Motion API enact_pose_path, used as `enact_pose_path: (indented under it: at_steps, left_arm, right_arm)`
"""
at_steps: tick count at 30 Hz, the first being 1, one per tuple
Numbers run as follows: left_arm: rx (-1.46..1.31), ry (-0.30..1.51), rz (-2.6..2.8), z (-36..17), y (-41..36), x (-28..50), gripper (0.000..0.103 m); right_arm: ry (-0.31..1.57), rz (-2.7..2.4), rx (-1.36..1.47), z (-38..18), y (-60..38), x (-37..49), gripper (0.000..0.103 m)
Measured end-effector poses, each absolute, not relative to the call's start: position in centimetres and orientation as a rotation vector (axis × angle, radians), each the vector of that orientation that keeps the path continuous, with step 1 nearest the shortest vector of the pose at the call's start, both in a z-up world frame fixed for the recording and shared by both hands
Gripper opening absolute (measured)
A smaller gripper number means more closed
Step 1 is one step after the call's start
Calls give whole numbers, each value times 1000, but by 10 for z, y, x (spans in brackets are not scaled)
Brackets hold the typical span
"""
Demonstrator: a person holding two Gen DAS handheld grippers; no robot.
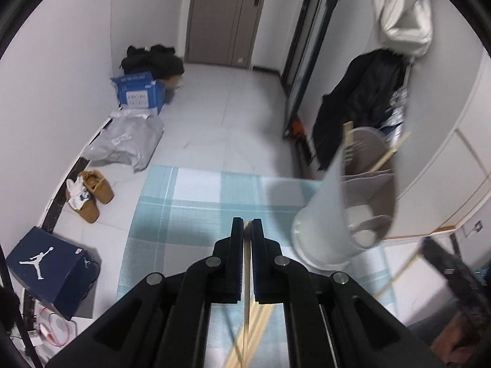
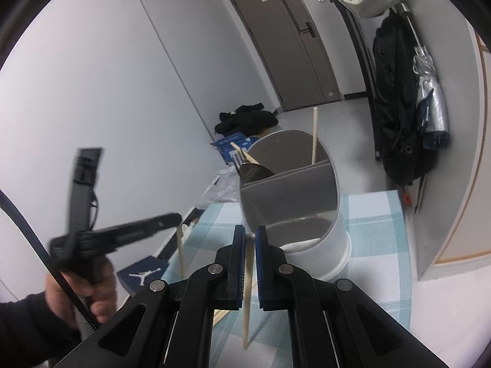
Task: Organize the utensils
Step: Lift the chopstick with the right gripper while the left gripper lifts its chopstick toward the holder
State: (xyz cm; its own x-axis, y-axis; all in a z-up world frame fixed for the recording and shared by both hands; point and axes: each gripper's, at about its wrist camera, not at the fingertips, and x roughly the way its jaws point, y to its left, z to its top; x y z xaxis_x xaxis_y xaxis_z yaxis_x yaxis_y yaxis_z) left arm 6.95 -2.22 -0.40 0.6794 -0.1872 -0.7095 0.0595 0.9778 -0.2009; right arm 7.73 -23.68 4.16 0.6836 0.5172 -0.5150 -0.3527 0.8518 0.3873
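White divided utensil holder [image 2: 294, 211] is standing on the checked cloth [image 2: 374, 233], at 12 o'clock from the right gripper [image 2: 250, 236]. It is already holding a fork [image 2: 237, 161] and 2 chopsticks [image 2: 314, 135]. Right gripper is pinching 1 chopstick [image 2: 247, 312]; left gripper [image 1: 247, 225] is clamping another chopstick [image 1: 246, 276]. More chopsticks [image 1: 260, 319] are lying loose below. Judged roughly half done.

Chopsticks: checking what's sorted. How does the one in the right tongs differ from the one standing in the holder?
The held chopstick is clamped in the right tongs, outside the holder; the standing chopstick rests in the holder's rear compartment, untouched. The held chopstick hangs over the checked cloth; the standing chopstick's lower part is hidden. Both are pale wood, nearly upright.
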Motion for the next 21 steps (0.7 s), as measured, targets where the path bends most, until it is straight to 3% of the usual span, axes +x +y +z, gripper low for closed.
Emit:
enact_pose_path:
  at_steps: [21]
  left_arm:
    - [-204,647,-238,57,-35,23,1]
  right_arm:
    - [513,424,221,84,-253,39,5]
